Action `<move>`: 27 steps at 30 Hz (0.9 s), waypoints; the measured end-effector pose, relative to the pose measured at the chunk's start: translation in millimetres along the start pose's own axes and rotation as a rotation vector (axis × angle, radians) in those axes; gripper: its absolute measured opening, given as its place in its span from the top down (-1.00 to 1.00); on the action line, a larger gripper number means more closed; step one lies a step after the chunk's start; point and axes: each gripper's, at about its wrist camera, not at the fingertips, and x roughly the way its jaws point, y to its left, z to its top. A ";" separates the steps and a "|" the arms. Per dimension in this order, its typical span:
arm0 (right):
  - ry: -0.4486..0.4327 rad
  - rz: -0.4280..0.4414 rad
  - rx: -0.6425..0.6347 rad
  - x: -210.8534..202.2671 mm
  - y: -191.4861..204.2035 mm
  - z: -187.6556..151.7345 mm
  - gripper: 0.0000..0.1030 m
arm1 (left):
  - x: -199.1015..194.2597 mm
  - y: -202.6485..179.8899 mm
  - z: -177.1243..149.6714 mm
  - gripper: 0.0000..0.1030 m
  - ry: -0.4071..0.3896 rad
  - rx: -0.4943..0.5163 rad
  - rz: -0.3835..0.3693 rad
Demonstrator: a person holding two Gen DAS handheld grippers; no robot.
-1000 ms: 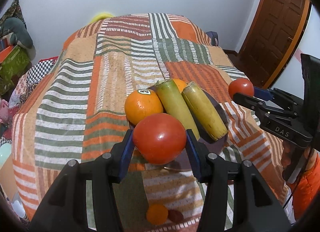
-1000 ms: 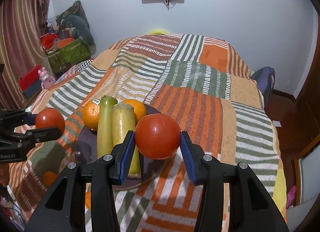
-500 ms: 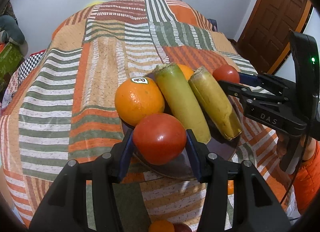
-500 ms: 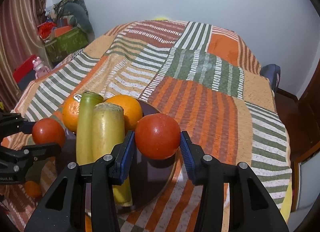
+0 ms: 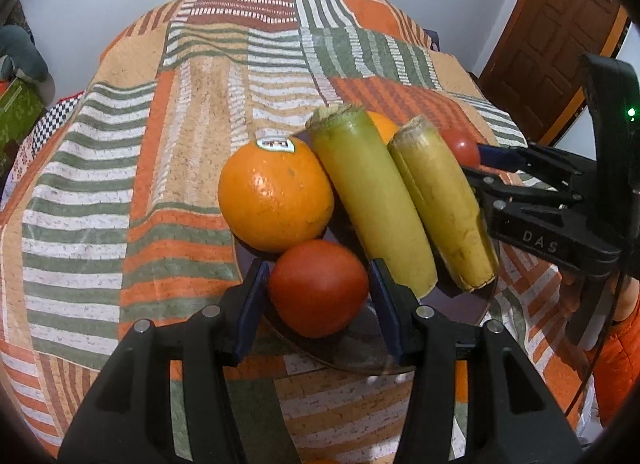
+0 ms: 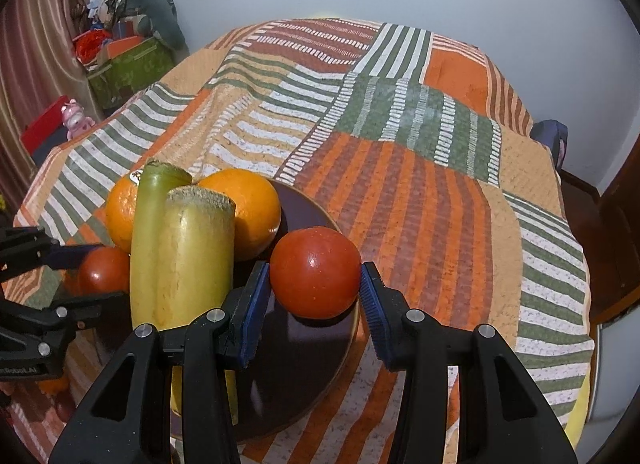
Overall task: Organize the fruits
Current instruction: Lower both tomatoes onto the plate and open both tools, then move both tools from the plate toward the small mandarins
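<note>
Both hand-held grippers dropped toward the plate (image 6: 320, 219) on the bed. Left hand-held gripper (image 5: 318, 290) clamps one tomato (image 5: 318, 288), right hand-held gripper (image 6: 314, 290) the other tomato (image 6: 315, 272). Risk: releasing near the rim, so tomatoes roll off; or nudging the sugarcane pieces (image 5: 372, 199).

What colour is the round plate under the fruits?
Dark purple-brown, glossy round plate, best seen in the right wrist view.

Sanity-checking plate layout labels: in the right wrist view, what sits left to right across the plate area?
Left gripper's tomato → green-yellow banana pair → rear orange → right gripper's tomato → bare plate rim. The stickered orange is left out: the bananas overlap it.
</note>
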 end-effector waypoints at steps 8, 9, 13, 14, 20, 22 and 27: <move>0.003 -0.019 -0.005 -2.5 1.2 -0.2 0.17 | -9.3 -2.2 3.0 -0.02 -0.018 0.000 0.004; 0.000 -0.019 -0.004 -4.3 1.3 -0.4 0.16 | -11.8 -1.5 3.0 -0.02 -0.022 -0.003 0.004; -0.040 -0.023 -0.002 -20.7 1.4 0.9 -0.02 | -30.2 1.9 3.1 -0.10 -0.054 -0.019 0.008; -0.049 -0.026 0.000 -23.4 1.7 1.7 -0.06 | -37.1 2.9 2.9 -0.11 -0.068 -0.024 0.010; -0.094 -0.016 0.005 -53.0 7.7 -0.2 -0.06 | -74.0 3.2 -2.2 -0.13 -0.129 -0.030 0.019; -0.102 -0.006 0.006 -62.2 11.7 -4.4 -0.06 | -86.4 2.7 -6.2 -0.13 -0.145 -0.032 0.024; -0.110 0.022 0.007 -80.0 25.2 -20.8 -0.06 | -108.2 3.0 -22.2 -0.22 -0.166 -0.039 0.043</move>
